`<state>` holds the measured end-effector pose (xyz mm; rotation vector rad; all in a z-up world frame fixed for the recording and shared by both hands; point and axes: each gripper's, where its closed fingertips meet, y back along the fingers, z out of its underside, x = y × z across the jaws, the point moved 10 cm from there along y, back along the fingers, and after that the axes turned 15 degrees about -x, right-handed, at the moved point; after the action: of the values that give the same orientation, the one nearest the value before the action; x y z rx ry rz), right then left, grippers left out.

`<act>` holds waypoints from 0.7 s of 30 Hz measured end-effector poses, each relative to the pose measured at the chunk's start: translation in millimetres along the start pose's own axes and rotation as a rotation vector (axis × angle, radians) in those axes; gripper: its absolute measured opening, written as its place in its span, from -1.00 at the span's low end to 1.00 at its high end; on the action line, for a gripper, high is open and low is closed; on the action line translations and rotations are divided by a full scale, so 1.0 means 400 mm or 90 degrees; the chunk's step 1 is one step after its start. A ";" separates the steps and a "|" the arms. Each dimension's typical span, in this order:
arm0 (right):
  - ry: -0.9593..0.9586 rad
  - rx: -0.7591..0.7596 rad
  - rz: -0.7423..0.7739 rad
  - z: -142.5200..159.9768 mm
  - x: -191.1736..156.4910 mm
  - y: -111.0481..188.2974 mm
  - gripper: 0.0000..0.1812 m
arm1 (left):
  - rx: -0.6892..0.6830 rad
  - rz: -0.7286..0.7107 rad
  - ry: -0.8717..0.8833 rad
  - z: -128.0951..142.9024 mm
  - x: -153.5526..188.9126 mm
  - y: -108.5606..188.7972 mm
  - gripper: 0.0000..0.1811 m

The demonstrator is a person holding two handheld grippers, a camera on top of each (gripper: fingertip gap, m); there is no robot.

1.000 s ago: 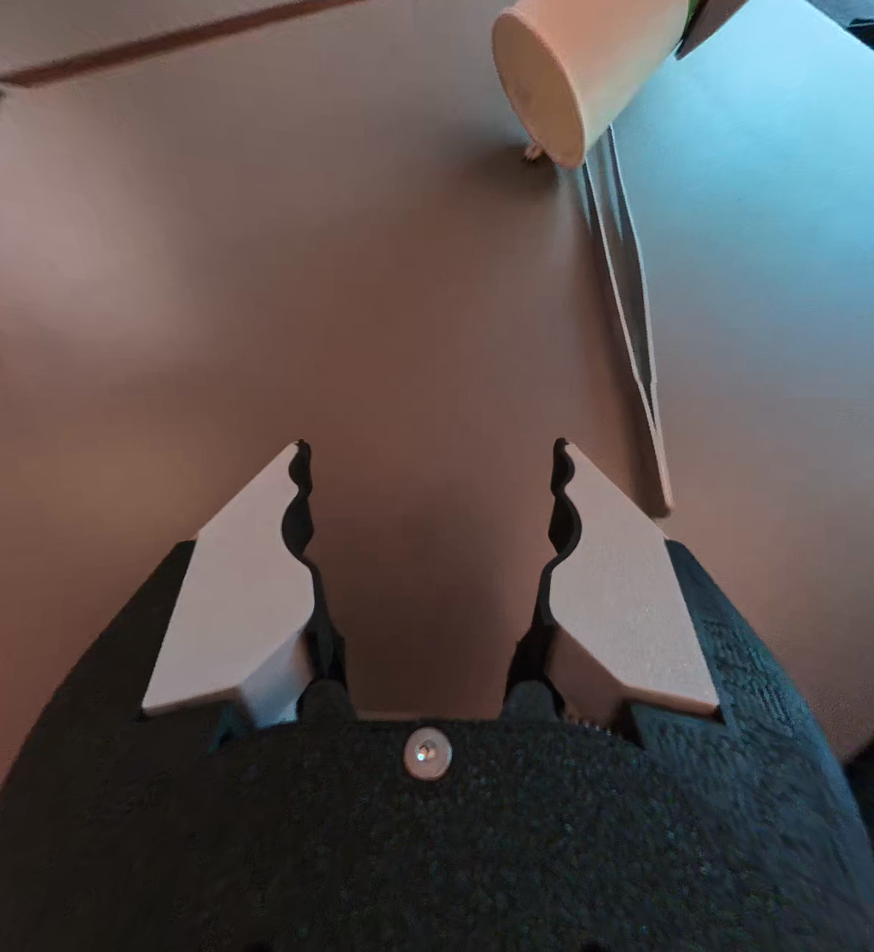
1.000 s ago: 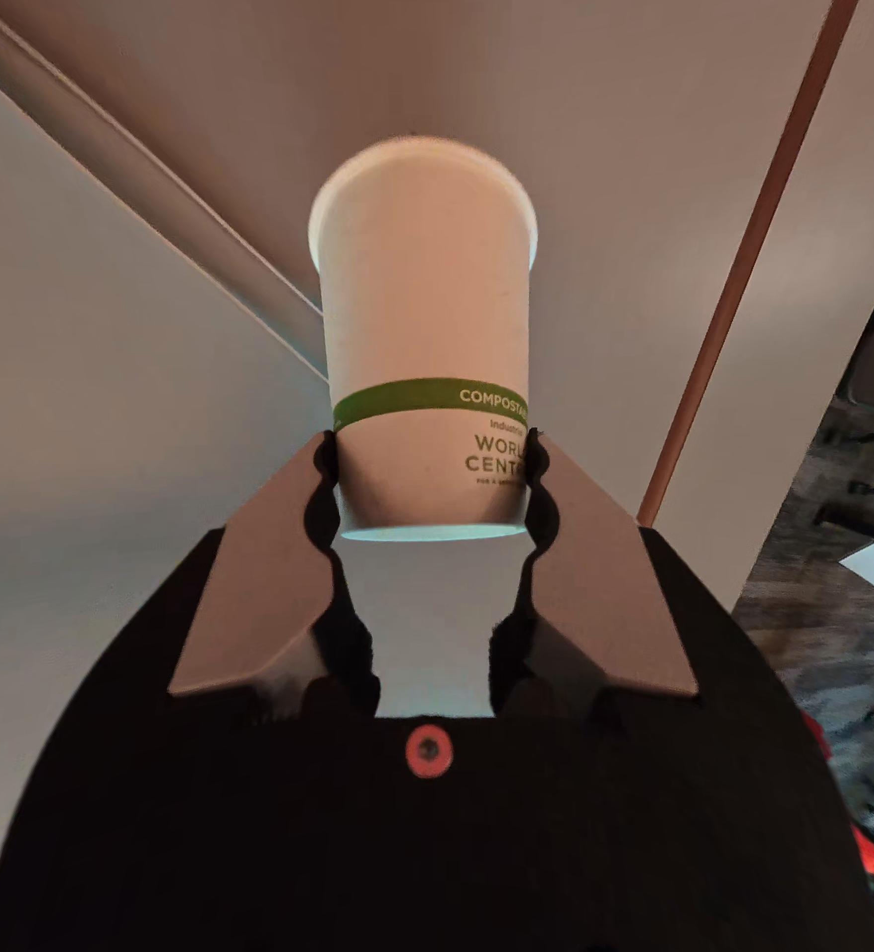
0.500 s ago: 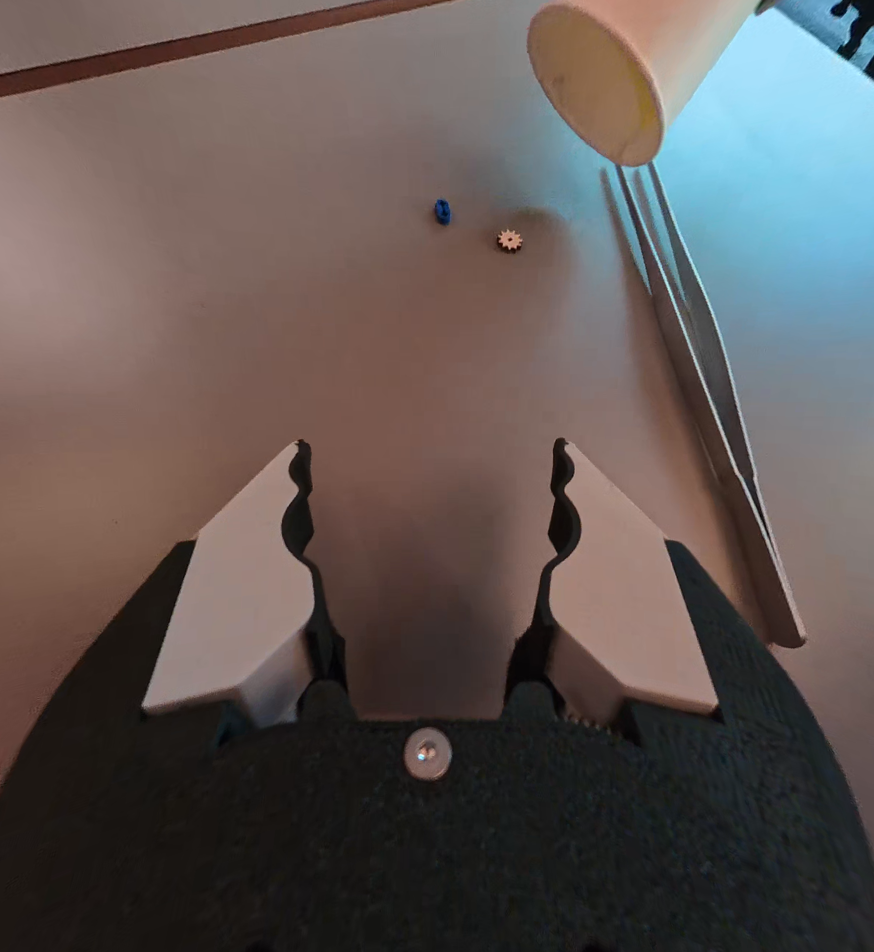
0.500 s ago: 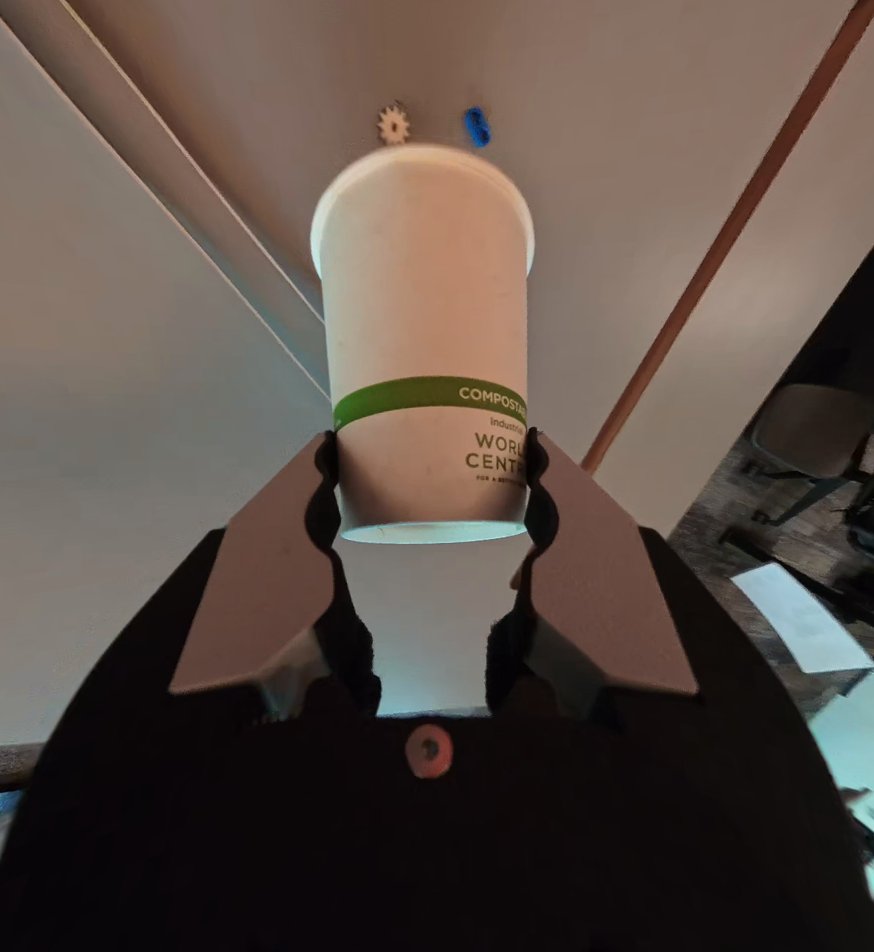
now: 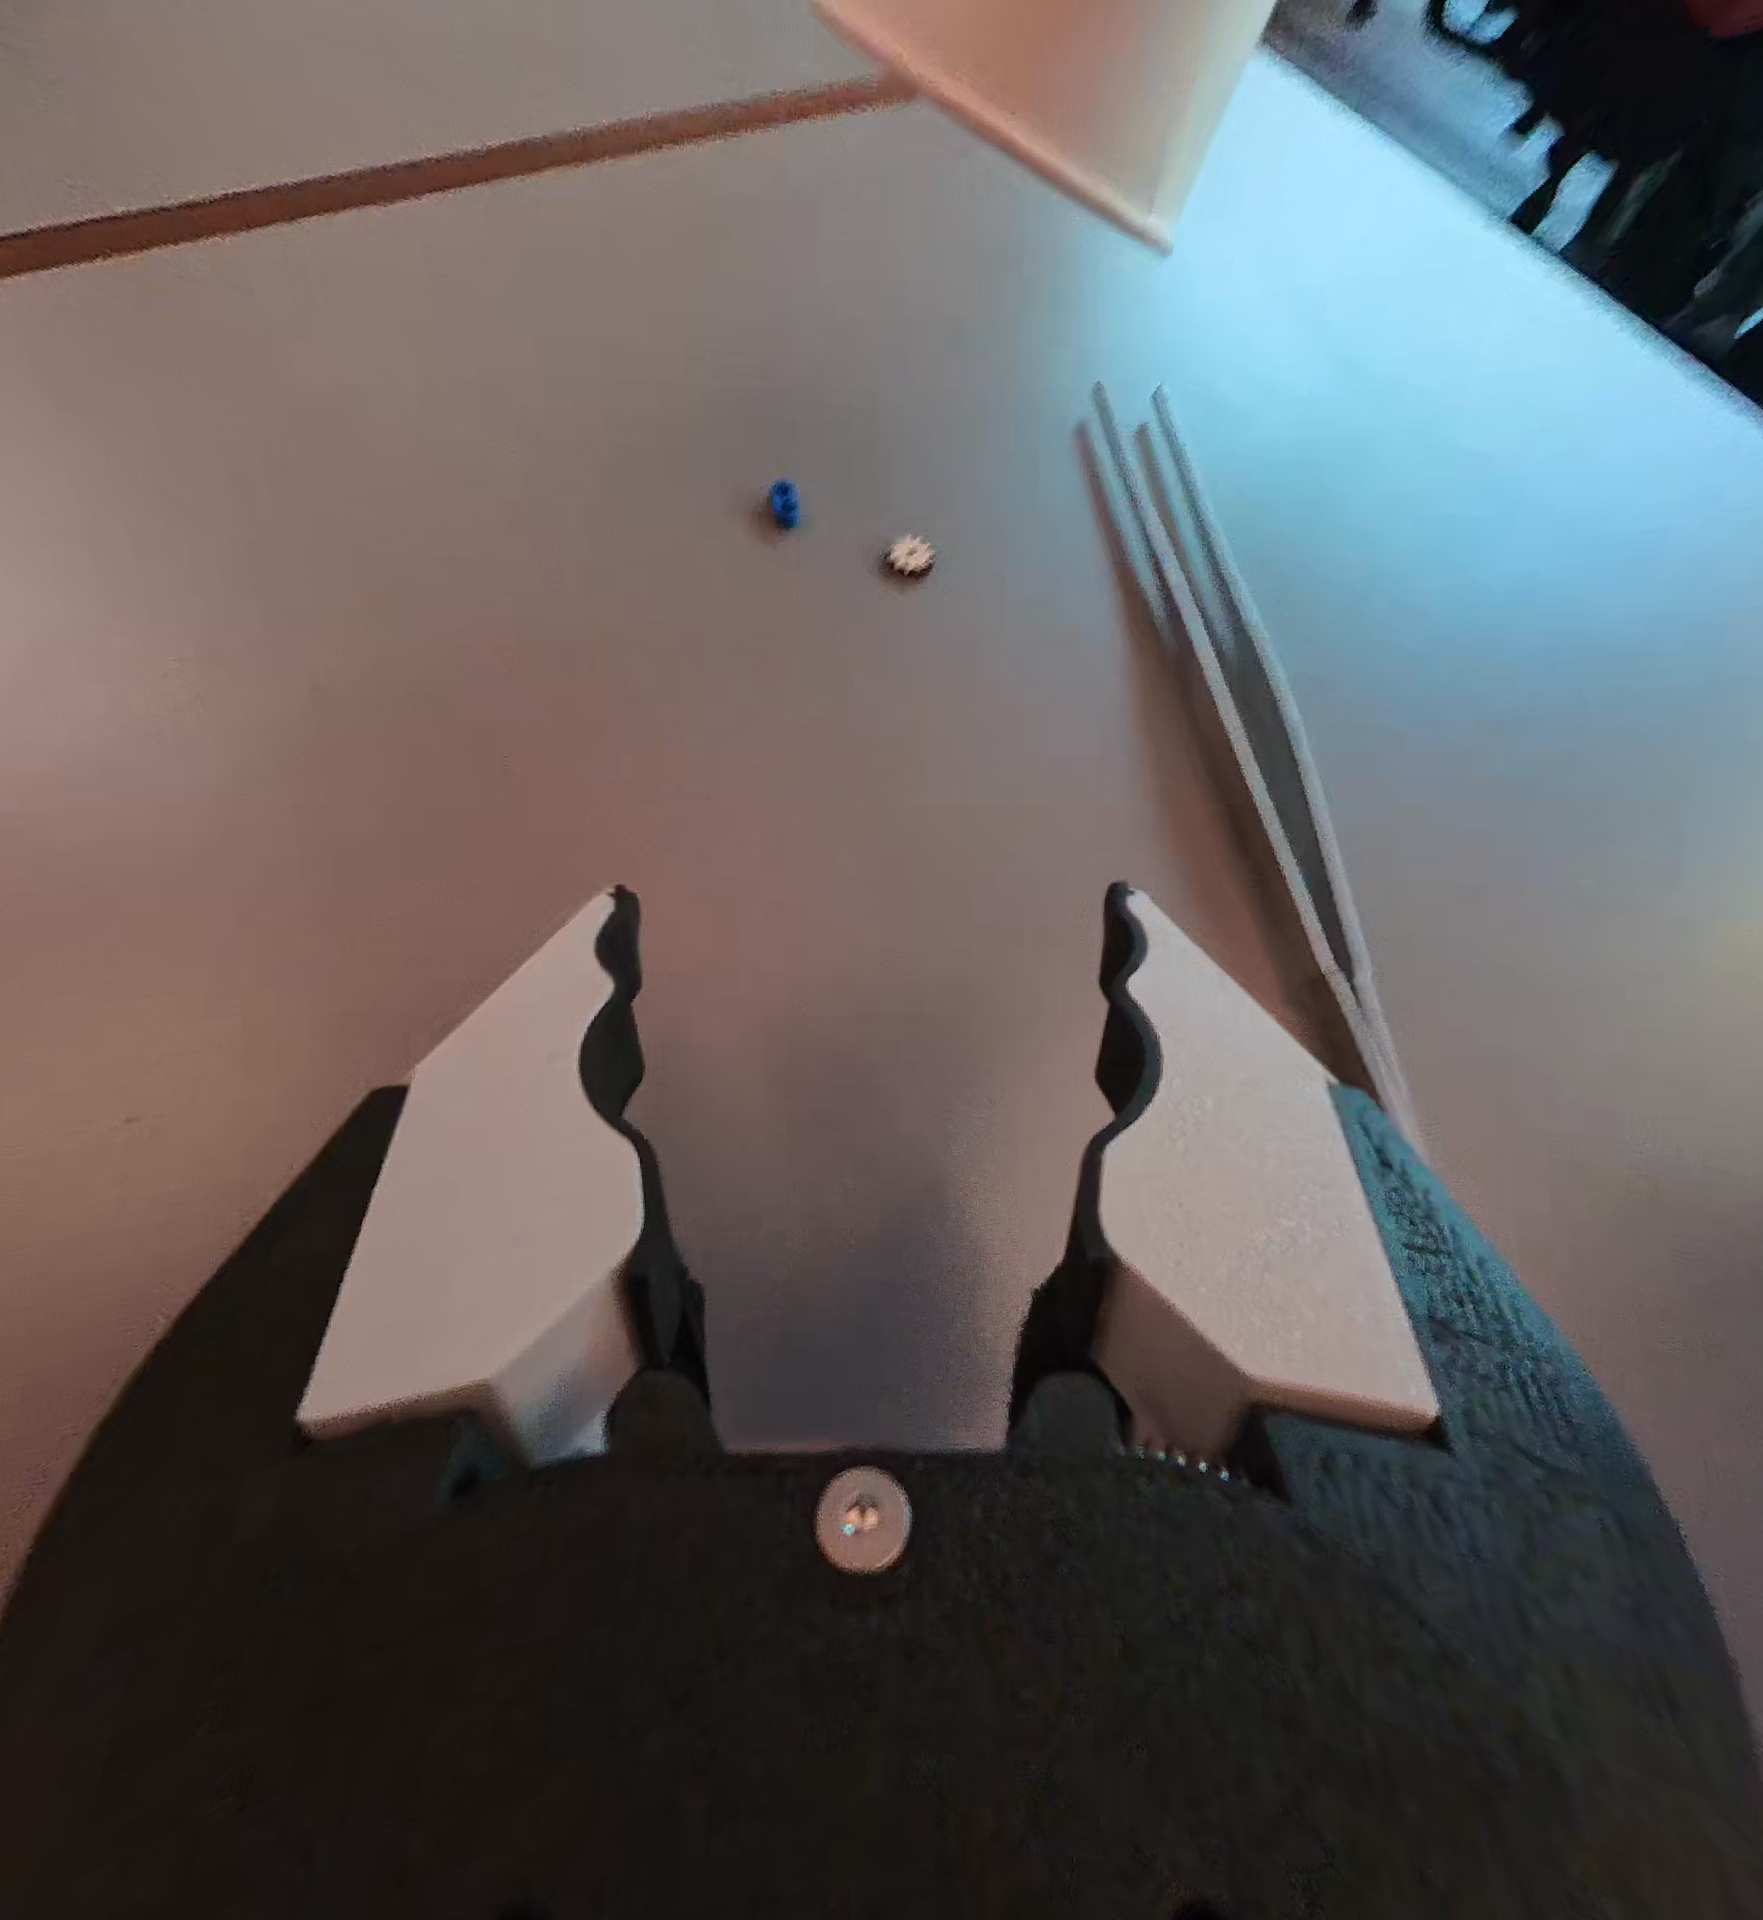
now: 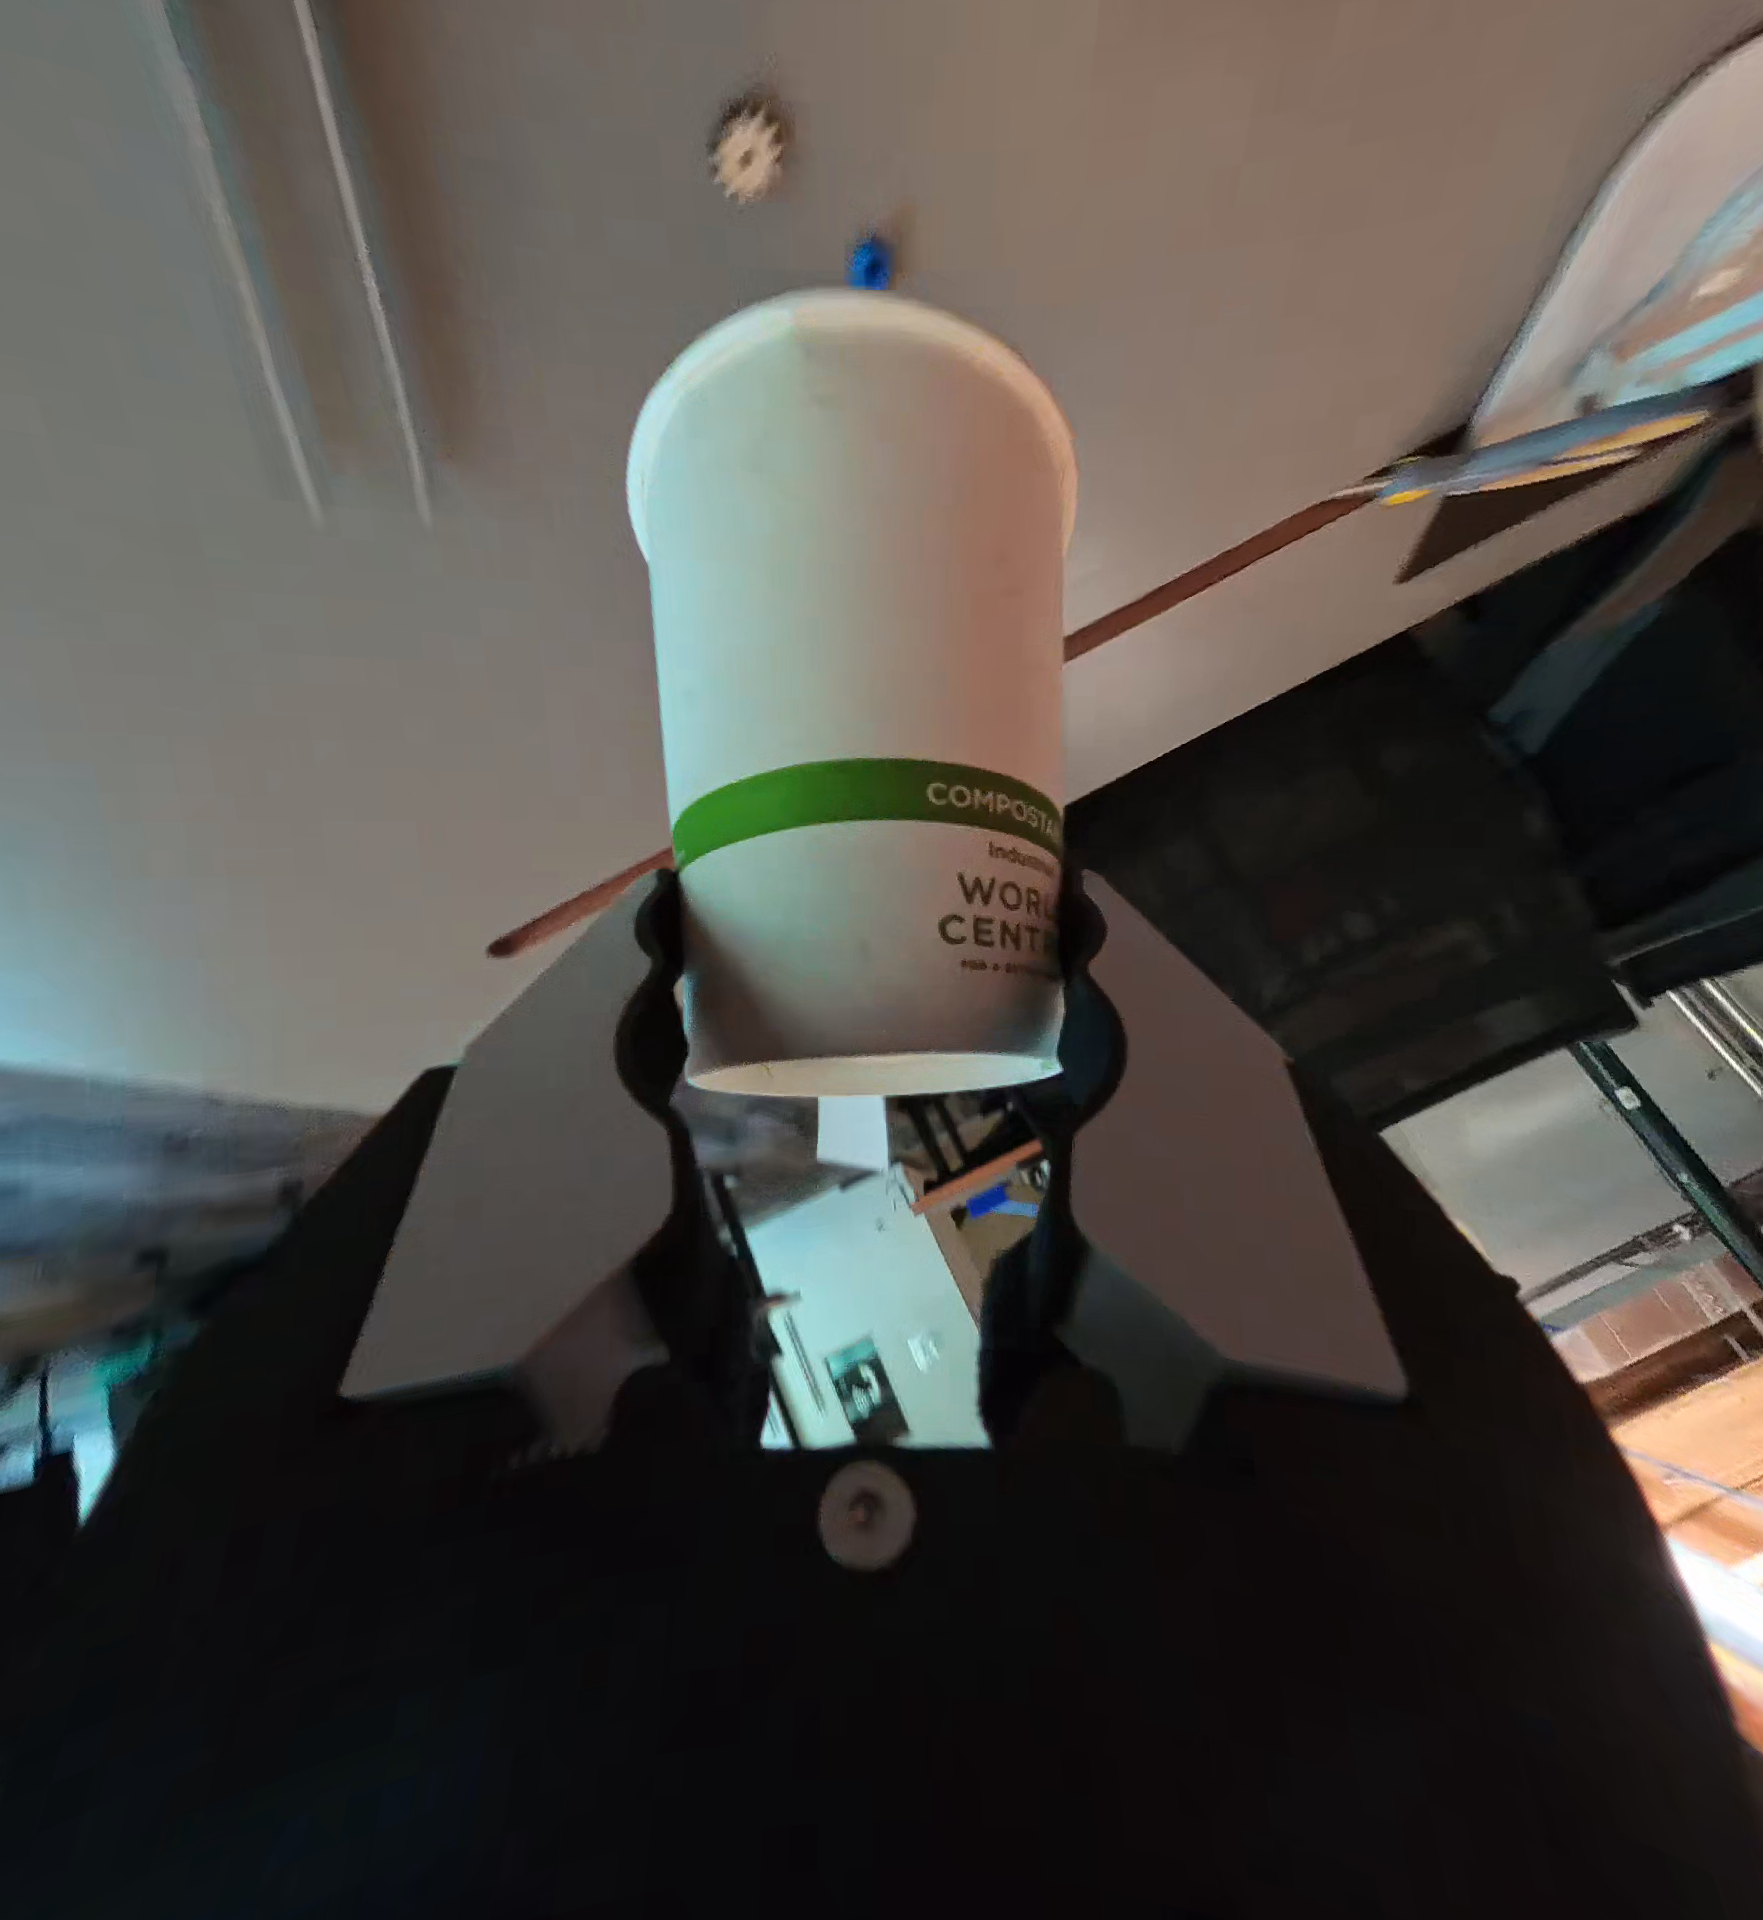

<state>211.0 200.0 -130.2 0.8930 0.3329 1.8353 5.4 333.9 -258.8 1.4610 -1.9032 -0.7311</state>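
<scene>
My right gripper is shut on a white paper cup with a green band, gripped near its base and held in the air with its mouth tipped toward the table. The cup also shows at the top of the left wrist view. On the white table lie a small blue piece and a small pale toothed gear; both show beyond the cup in the right wrist view, the gear and the blue piece. My left gripper is open and empty above the table, short of the two pieces.
Long metal tweezers lie on the table right of the left gripper, also seen blurred in the right wrist view. A brown seam crosses the table. The table edge is at the right, dark furniture beyond. Left tips and right tips are each some 15 cm from the small pale toothed gear. My right wrist view looks at it from another angle. Left tips and right tips are each some 15 cm from the small blue piece. It is also in sight in the right wrist view.
The right gripper has lifted and swung the cup up and away, uncovering the blue piece and the gear. The left gripper has drawn back slightly, still open.
</scene>
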 end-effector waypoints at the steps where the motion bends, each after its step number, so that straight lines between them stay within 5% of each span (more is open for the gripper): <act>1: -0.040 0.031 0.020 0.009 0.001 0.018 -0.21 | 0.023 0.028 0.010 -0.009 0.006 0.009 -0.05; 6: -0.462 0.350 0.100 0.081 -0.070 0.095 -0.21 | 0.202 0.217 0.084 -0.082 0.033 0.111 -0.16; 10: -0.681 0.590 0.199 0.066 -0.176 0.142 -0.20 | 0.309 0.351 0.081 -0.134 0.066 0.207 -0.52; 15: -0.713 0.598 0.311 -0.012 -0.225 0.214 -0.20 | 0.268 0.496 0.113 -0.163 0.128 0.241 -0.53; 21: -0.689 0.601 0.355 -0.091 -0.230 0.261 -0.19 | 0.240 0.332 -0.040 -0.199 0.223 0.281 -0.51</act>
<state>133.3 79.2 -132.5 2.6631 0.2423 1.2990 -22.0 269.2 -110.4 1.0646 -2.4241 -0.1824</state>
